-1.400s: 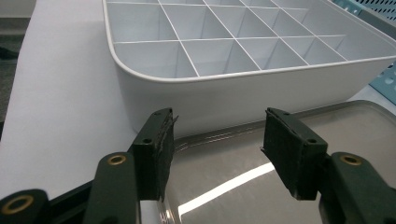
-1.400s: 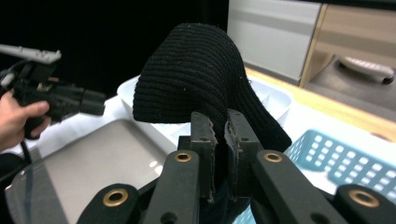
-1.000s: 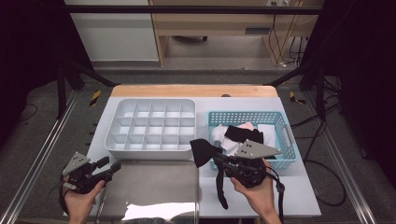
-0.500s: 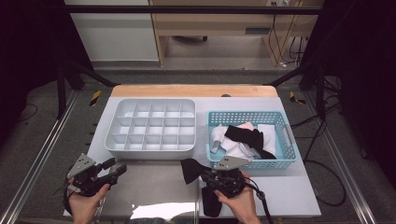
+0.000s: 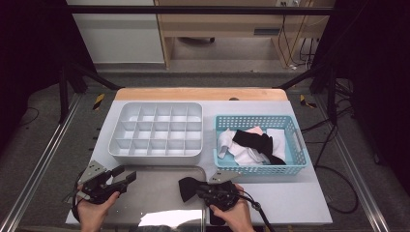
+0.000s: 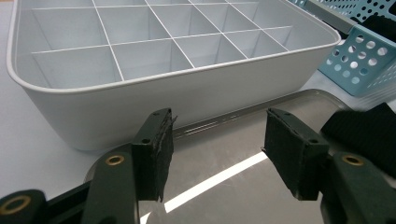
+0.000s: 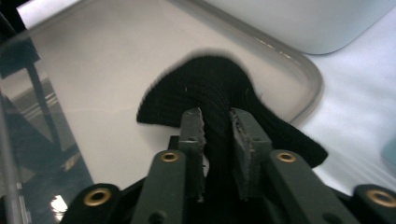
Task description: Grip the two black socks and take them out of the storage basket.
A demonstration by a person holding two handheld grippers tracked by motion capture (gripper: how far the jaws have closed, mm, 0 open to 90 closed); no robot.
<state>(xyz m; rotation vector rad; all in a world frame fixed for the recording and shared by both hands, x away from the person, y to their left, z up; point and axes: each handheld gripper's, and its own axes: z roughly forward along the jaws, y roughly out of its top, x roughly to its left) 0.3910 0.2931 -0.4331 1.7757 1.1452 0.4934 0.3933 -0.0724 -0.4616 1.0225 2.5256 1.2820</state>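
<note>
Fingers (image 7: 192, 133) of the right gripper (image 7: 215, 116) are seen close on either side of a black sock (image 7: 219, 88), with a fold of it between them; the jaws have just been opening, and whether the pads press on the cloth cannot be told. Beyond the fingertips, the sock is spread on a steel tray (image 7: 93, 70), its far end near the tray's rim. In the high view, the sock (image 5: 186, 187) lies just ahead of the right gripper (image 5: 205, 189).

Left gripper (image 6: 215, 144) fingers are spread wide with nothing between them; bare tray is seen below them, a white organizer (image 6: 154, 88) just beyond, and the sock's edge (image 6: 364, 130) to one side.

The step in hand is judged to be laying the sock down on the tray. For a clean release, the jaws should be opened fully before the gripper is drawn back, so that no cloth is dragged along. The sock should be left flat and inside the rim. A blue basket (image 5: 290, 169) with more socks stands well apart.
</note>
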